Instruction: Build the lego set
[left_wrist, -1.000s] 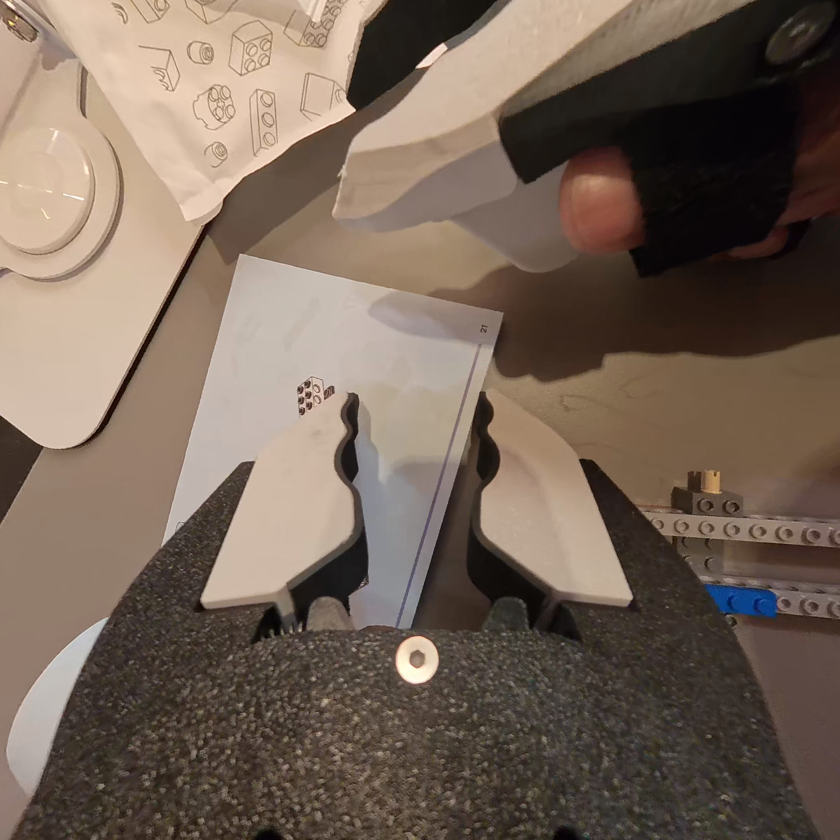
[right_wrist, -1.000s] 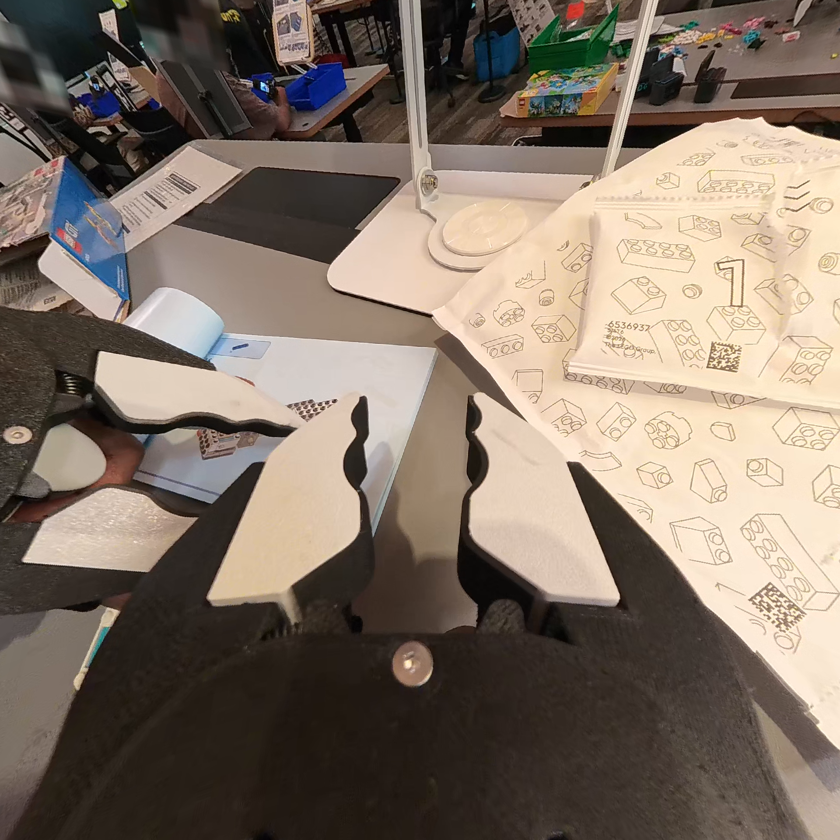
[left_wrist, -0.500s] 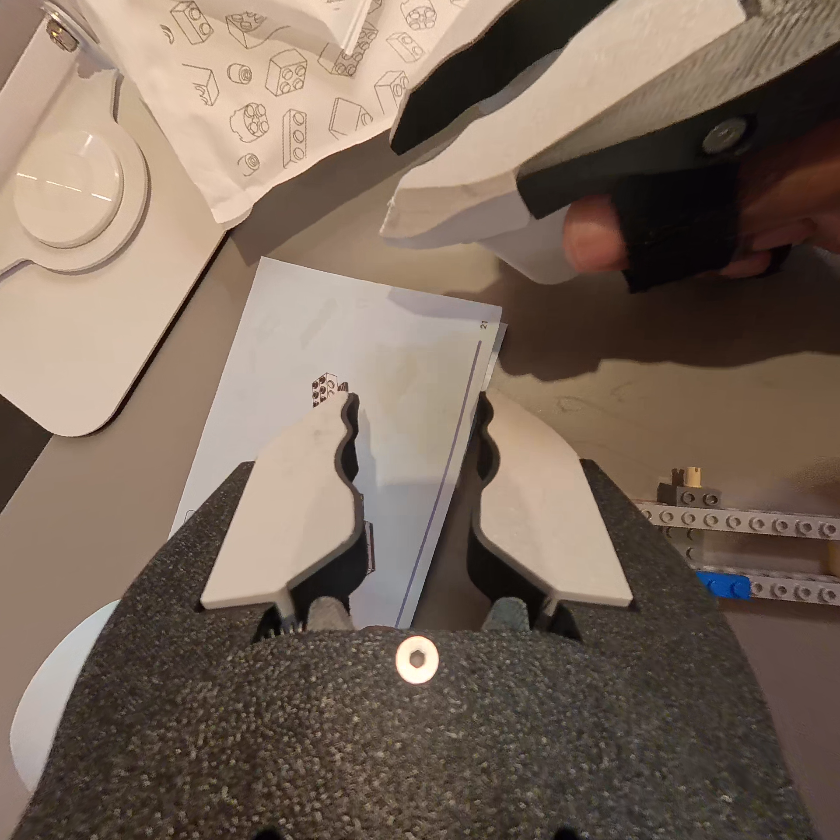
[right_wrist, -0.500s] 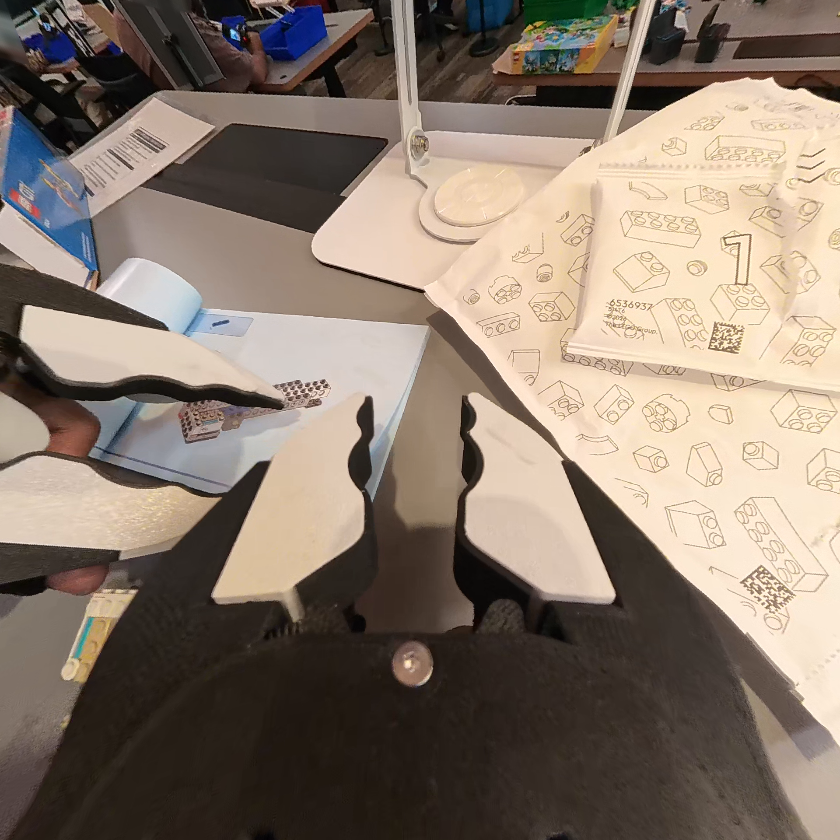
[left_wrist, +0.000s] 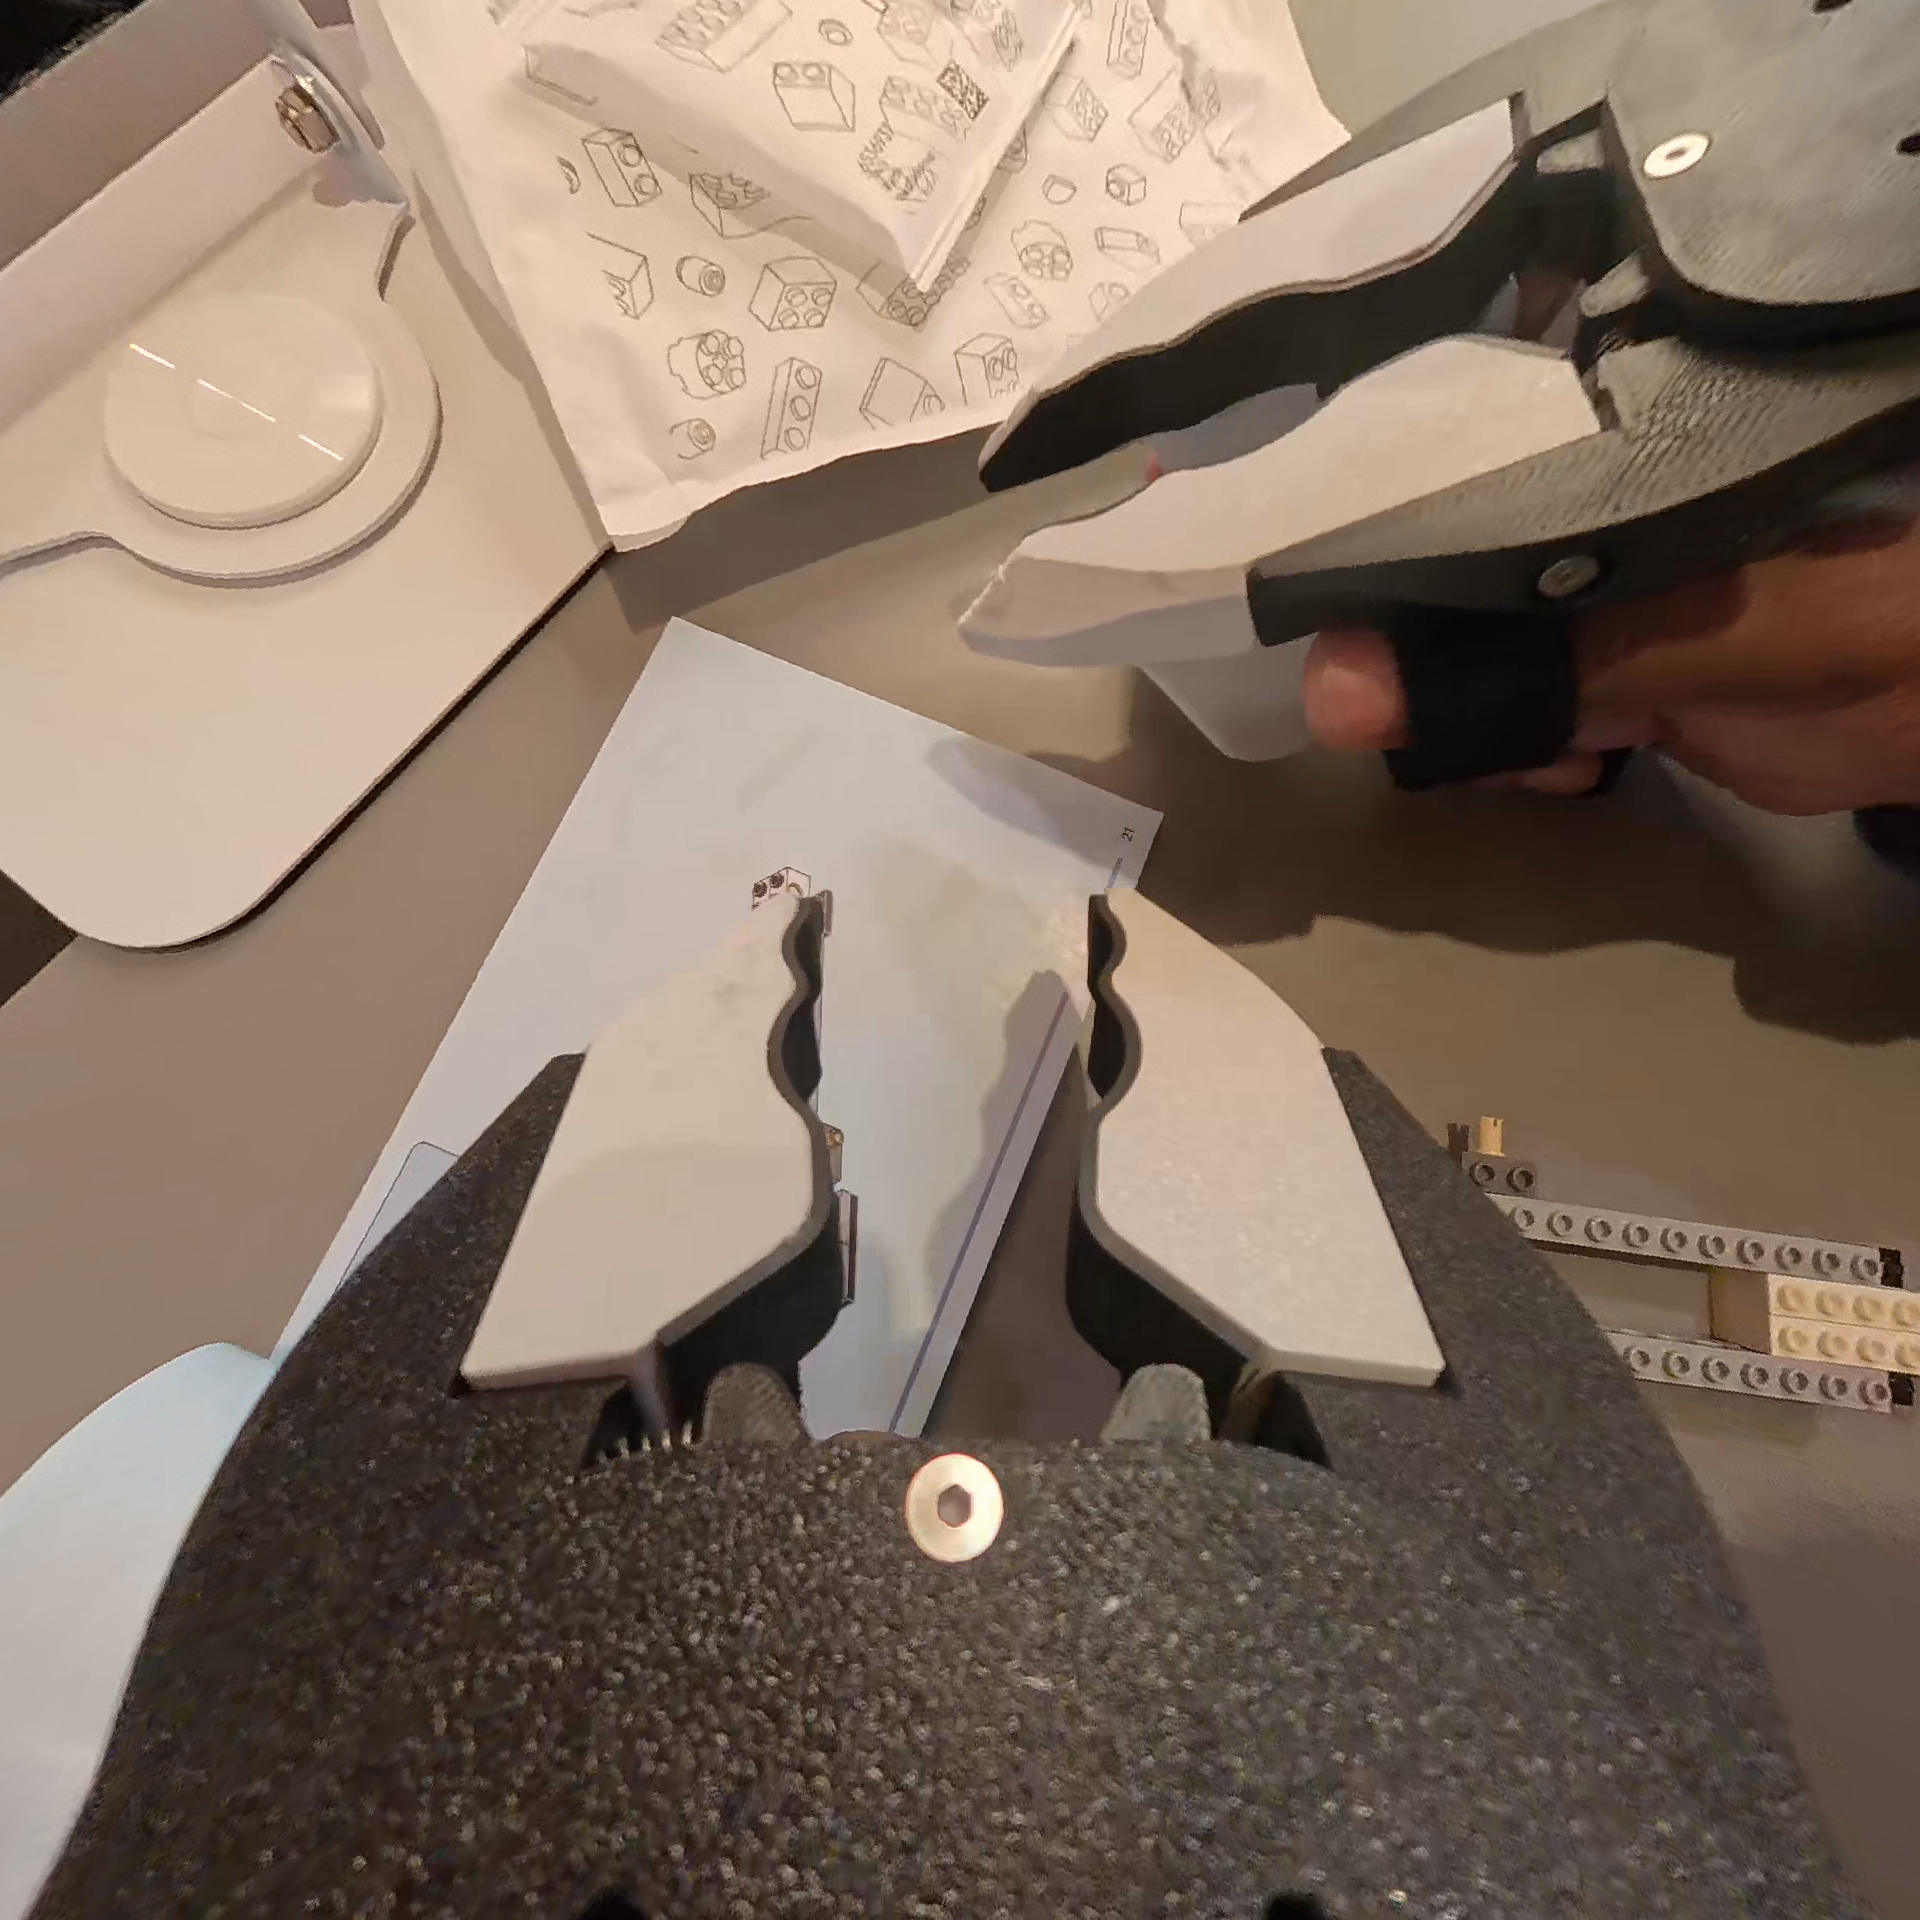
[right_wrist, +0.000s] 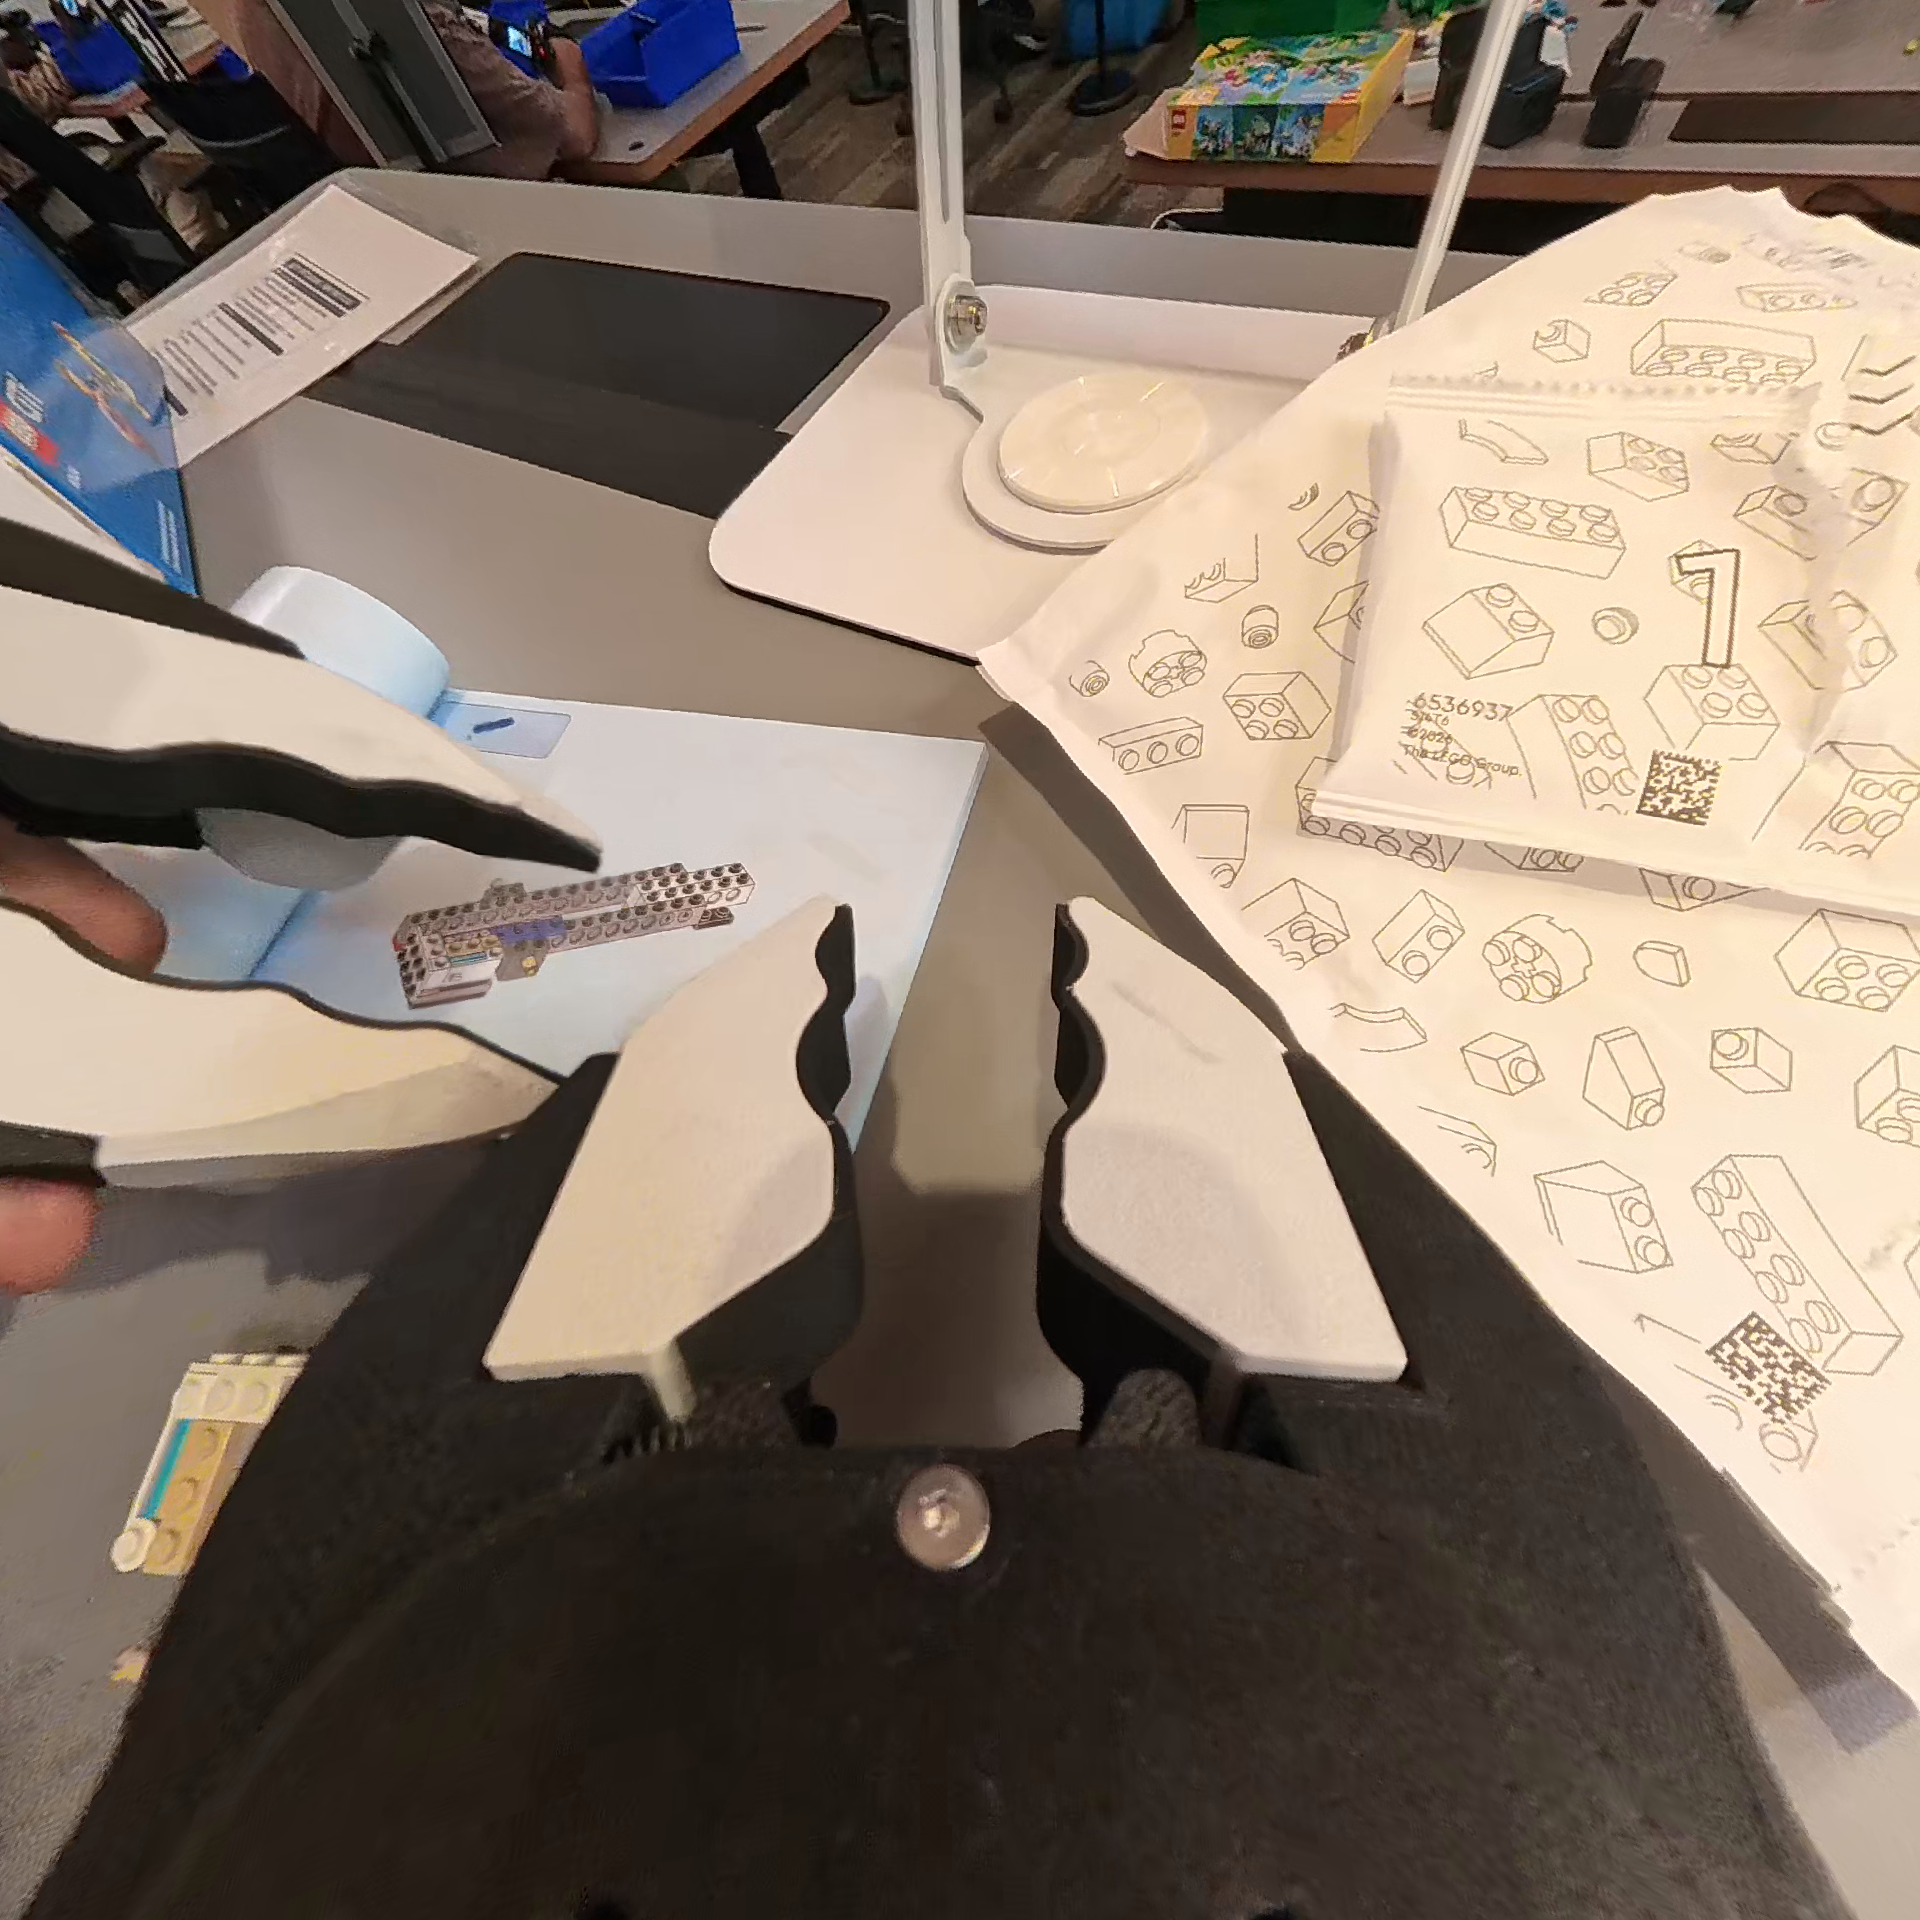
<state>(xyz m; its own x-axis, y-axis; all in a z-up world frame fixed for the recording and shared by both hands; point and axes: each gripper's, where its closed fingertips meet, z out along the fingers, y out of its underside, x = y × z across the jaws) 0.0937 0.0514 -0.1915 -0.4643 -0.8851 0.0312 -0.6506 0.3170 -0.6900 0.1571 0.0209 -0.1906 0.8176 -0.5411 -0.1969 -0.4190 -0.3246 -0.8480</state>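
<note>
A: Beneath our left gripper, in the left wrist view, we see the pale blue instruction booklet lying flat on the grey table. The fingers stand apart with nothing between them; only the page shows through the gap. Compared with a second ago, the framing has slid: the page corner now sits just beyond the right fingertip.

B: What else do we register in that view?

A: Our right gripper hovers at upper right, held by a hand, its fingers also parted and bare. It has pulled back toward the printed paper bags. At the right edge lies a grey and tan brick assembly; at upper left is a white lamp base.

B: And the right wrist view?

A: Our right gripper hangs over bare table between the booklet and the bags, fingers apart, gripping nothing. The gap has narrowed a little over the last second. The left gripper enters from the left above the printed build picture. A small tan brick piece lies at lower left.

B: Conclusion?

A: We judge both tools to be repositioning; nothing has been picked up.
</note>
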